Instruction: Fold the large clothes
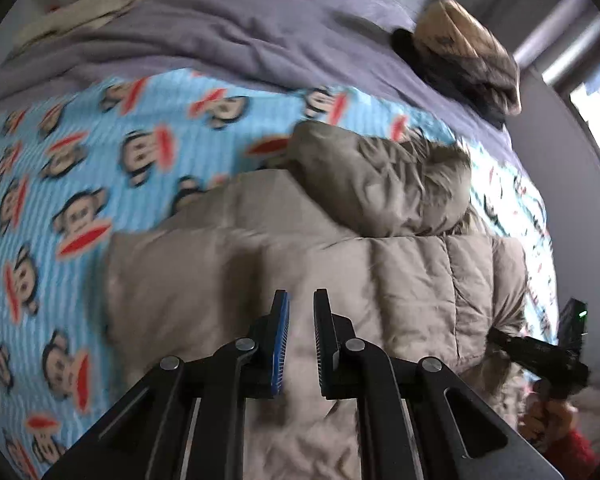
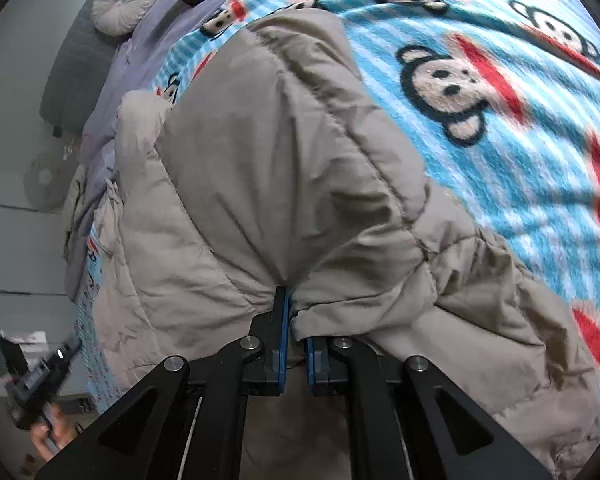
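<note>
Puffer coat (image 1: 340, 280), beige and quilted in stitched panels, lay on a blue monkey-print blanket (image 1: 80, 184) spread over a bed; its fabric was creased and puffed between the seams. In the left wrist view, from left to right: the blanket lay bare, then the coat's body, with its hood (image 1: 380, 184) bunched at the far end and a fringe of fur showing along the hood's right edge. The left gripper (image 1: 301, 344) hovered over the coat's body with its fingers parted by a narrow gap, nothing between them. A lilac duvet (image 1: 220, 28) lay beyond the blanket, and a dark-and-tan bundle (image 1: 468, 56) rested on it at the far right. In the right wrist view, from left to right: the coat's paler folded layer (image 2: 172, 240) lay by the bed's edge, then a darker padded section (image 2: 280, 152) rose toward the camera. The right gripper (image 2: 296, 320) pinched a fold of this section, the fabric gathered into tight creases at the fingertips.
</note>
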The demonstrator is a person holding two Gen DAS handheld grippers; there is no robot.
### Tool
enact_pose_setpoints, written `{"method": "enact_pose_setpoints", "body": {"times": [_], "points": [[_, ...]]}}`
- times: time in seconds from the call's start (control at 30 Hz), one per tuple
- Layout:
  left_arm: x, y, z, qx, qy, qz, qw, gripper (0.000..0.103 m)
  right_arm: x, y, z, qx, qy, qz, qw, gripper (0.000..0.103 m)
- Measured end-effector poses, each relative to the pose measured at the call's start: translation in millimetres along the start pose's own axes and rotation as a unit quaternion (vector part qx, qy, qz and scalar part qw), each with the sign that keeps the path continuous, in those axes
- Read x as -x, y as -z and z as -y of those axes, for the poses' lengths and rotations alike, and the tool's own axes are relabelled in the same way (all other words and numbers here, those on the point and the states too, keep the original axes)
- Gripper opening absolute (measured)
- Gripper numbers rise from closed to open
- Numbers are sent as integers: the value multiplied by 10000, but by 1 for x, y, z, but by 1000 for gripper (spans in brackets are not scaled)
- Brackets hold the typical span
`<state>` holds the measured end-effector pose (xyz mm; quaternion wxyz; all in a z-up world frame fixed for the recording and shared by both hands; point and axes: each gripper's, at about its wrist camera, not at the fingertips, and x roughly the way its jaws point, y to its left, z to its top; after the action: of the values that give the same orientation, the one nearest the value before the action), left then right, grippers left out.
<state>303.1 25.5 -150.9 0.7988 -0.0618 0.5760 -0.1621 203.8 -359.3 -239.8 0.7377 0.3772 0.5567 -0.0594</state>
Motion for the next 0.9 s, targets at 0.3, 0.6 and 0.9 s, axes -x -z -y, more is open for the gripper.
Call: {"method": "enact_pose_setpoints", "body": {"times": [0.3, 0.6, 0.9], "points": [[-59, 33, -16, -195, -458, -363, 9981, 13, 66, 7, -57, 1935, -109, -241, 9808, 52], [-64, 33, -14, -245, -606, -349, 9972, 13, 46, -83, 26, -348, -389, 341, 9981, 13], [-75, 35, -8, -251, -727, -369, 9964, 13, -12, -90, 25, 462, 844, 234, 9951, 14]]}}
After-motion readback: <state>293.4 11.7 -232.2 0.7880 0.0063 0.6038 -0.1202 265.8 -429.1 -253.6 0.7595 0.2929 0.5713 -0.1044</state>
